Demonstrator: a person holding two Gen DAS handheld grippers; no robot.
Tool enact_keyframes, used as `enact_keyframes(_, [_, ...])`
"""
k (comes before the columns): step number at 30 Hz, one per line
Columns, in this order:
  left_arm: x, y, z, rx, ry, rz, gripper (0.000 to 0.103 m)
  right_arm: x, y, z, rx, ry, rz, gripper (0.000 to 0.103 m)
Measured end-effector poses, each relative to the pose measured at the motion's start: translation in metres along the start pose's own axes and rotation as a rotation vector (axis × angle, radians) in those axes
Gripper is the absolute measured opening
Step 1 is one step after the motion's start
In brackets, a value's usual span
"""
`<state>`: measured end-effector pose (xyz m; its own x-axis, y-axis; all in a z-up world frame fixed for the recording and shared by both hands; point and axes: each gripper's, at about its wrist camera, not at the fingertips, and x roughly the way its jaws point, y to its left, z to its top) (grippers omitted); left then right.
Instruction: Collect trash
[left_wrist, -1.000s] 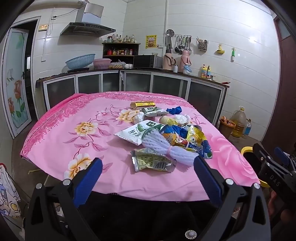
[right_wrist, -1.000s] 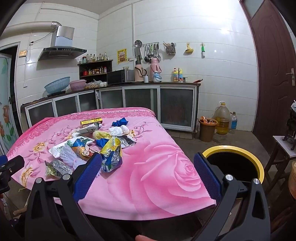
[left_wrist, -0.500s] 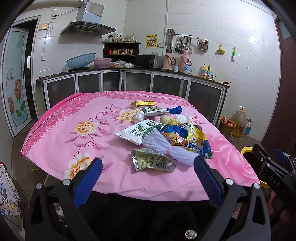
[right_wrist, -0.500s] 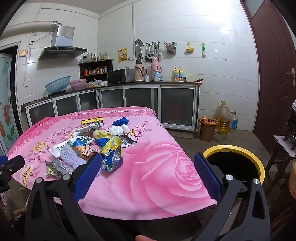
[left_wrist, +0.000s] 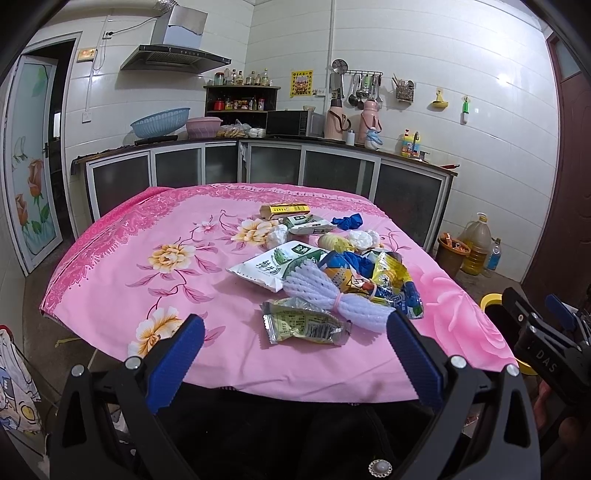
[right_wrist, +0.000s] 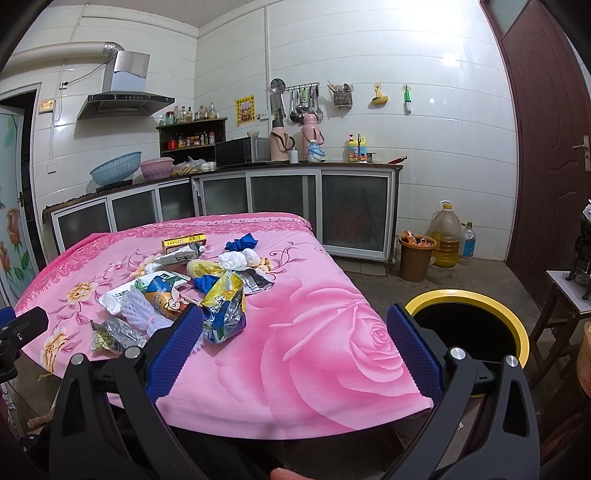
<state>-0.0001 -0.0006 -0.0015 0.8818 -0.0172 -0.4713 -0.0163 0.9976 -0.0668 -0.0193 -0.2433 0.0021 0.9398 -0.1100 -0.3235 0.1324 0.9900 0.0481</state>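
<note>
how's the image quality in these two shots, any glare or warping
Left wrist view: strong fisheye bowing of walls, dark vignette corners, glare patch on the tiled wall, trash pile sharp. Right wrist view: same warping, glare on tiles, yellow-rimmed bin clear.

Bright, even indoor light fills both views. Glare spots shine on the white wall tiles (left_wrist: 504, 79) at upper right. Fisheye bending and dark corners mark the edges.

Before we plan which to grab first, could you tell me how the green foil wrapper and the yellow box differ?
The green foil wrapper lies crumpled at the table's near edge; the yellow box sits rigid and flat-sided at the pile's far end. The wrapper is shiny, the box matte. Both rest on the pink tablecloth, untouched.
</note>
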Motion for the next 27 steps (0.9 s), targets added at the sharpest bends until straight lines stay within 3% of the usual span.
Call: enact_keyframes(27, [-0.0002, -0.0011, 0.0025, 0.001, 0.003, -0.002, 0.095, 0.0001, 0.0026, -0.0011, 0.0, 0.007, 0.0, 0.096])
